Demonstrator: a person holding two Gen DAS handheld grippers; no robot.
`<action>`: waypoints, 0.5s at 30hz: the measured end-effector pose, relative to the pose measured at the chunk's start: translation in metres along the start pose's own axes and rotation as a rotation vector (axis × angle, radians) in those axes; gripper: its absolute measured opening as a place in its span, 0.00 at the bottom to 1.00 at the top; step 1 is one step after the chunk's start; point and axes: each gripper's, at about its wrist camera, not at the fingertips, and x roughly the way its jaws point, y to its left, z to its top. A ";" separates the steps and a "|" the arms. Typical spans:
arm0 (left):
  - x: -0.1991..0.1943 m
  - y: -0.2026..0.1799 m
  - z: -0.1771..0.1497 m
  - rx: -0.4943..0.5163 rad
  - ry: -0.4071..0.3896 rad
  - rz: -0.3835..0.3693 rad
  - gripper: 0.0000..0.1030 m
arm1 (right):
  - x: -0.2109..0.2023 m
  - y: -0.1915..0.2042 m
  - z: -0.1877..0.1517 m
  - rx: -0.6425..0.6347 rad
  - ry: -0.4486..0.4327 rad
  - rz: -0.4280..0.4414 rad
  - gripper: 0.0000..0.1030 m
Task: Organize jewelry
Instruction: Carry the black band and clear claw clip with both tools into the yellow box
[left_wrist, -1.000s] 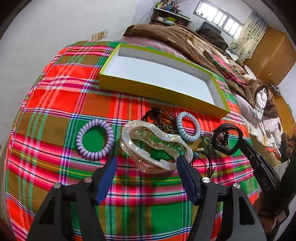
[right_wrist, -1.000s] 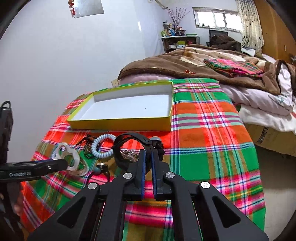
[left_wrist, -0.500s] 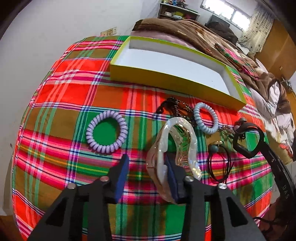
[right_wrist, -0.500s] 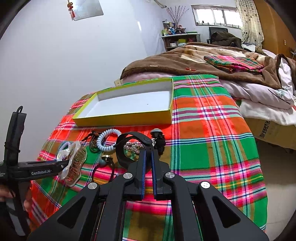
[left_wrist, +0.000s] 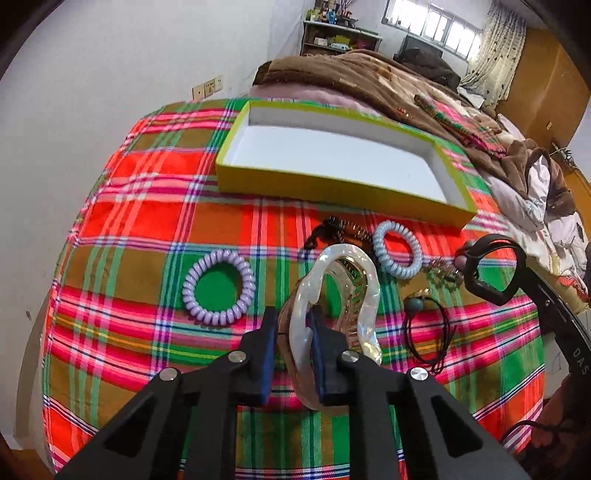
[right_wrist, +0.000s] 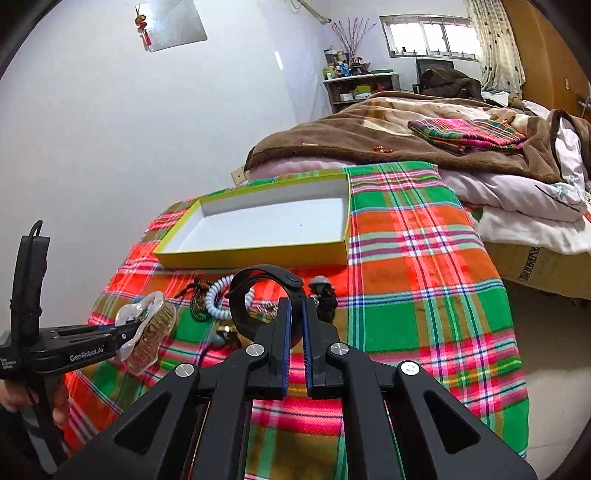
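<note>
My left gripper (left_wrist: 291, 321) is shut on a large pearly white hair claw (left_wrist: 341, 291) and holds it above the plaid cloth; it also shows in the right wrist view (right_wrist: 146, 338). My right gripper (right_wrist: 296, 308) is shut on a black band (right_wrist: 258, 291) and holds it above the cloth; the band also shows in the left wrist view (left_wrist: 491, 269). An empty yellow box (left_wrist: 332, 184) with a white inside lies beyond, also seen in the right wrist view (right_wrist: 258, 254). A purple coil hair tie (left_wrist: 219, 291), a pale blue coil hair tie (left_wrist: 397, 253), dark beads (left_wrist: 332, 229) and a black elastic (left_wrist: 428, 332) lie on the cloth.
The plaid cloth (left_wrist: 147, 221) covers a table against a white wall (left_wrist: 92, 92). A bed with a brown blanket (right_wrist: 369, 136) lies beyond the box. Bare floor (right_wrist: 554, 350) shows past the cloth's right edge.
My left gripper closed on the hair claw and lifted it, turning it upright. My right gripper stayed shut on the black band and rose a little.
</note>
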 end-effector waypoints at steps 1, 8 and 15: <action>-0.002 0.001 0.003 0.003 -0.006 -0.004 0.18 | 0.000 0.001 0.003 -0.001 -0.004 0.002 0.05; -0.014 0.007 0.032 0.005 -0.079 -0.011 0.18 | 0.001 0.006 0.030 -0.008 -0.044 0.003 0.06; -0.007 0.016 0.077 -0.006 -0.118 -0.021 0.18 | 0.026 0.006 0.065 -0.002 -0.048 0.002 0.06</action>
